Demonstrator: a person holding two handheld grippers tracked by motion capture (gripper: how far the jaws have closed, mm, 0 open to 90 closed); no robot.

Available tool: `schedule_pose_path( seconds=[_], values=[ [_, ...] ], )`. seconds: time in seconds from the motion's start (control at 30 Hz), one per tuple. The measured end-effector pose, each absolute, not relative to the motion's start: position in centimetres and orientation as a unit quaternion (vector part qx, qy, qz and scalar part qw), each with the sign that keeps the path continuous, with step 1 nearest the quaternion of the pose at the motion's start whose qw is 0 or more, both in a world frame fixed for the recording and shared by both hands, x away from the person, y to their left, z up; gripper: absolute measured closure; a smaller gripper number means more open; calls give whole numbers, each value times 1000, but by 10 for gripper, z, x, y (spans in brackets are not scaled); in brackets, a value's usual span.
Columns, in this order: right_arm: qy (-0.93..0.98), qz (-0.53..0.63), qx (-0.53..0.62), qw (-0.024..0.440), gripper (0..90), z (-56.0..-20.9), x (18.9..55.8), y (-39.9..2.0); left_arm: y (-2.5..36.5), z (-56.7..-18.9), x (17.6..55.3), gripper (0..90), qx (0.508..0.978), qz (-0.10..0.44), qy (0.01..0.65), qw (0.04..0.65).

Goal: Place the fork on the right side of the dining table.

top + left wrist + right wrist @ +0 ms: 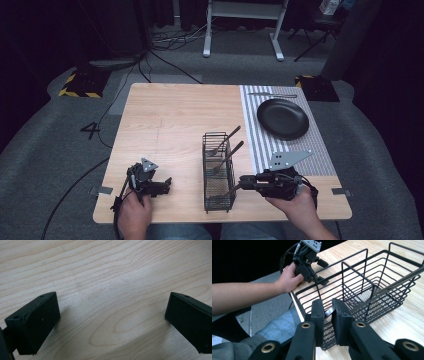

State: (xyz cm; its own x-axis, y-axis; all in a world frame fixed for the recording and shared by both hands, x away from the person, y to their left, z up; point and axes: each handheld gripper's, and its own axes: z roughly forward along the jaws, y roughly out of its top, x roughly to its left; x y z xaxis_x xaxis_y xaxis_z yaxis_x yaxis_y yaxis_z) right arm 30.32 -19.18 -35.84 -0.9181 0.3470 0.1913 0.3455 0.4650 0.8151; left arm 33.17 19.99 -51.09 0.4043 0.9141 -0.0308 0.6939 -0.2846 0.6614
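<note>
At lower centre of the high view, the right gripper (pixel 241 183) clamps a metal utensil handle (pixel 329 312) inside the black wire basket (pixel 218 200), while the left gripper (pixel 167 185) rests open at lower left.

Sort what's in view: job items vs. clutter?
In play: right tool, shut on a piece of cutlery; wire caddy; two forks in it.
Idle: left tool, open over the table; black plate; utensil behind it; striped mat.

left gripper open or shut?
Open: left gripper fingers stand wide apart over bare table, nothing between.
</note>
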Motion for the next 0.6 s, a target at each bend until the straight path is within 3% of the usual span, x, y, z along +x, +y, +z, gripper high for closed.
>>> schedule_pose_path(
  seconds=[0.33,0.6],
  values=[
    [847,491,203,2,866,-354,305,-194,200,-511,332,0,781,182,515,304],
    [843,497,207,1,867,-349,307,-194,200,-511,332,0,781,181,515,304]
  ],
)
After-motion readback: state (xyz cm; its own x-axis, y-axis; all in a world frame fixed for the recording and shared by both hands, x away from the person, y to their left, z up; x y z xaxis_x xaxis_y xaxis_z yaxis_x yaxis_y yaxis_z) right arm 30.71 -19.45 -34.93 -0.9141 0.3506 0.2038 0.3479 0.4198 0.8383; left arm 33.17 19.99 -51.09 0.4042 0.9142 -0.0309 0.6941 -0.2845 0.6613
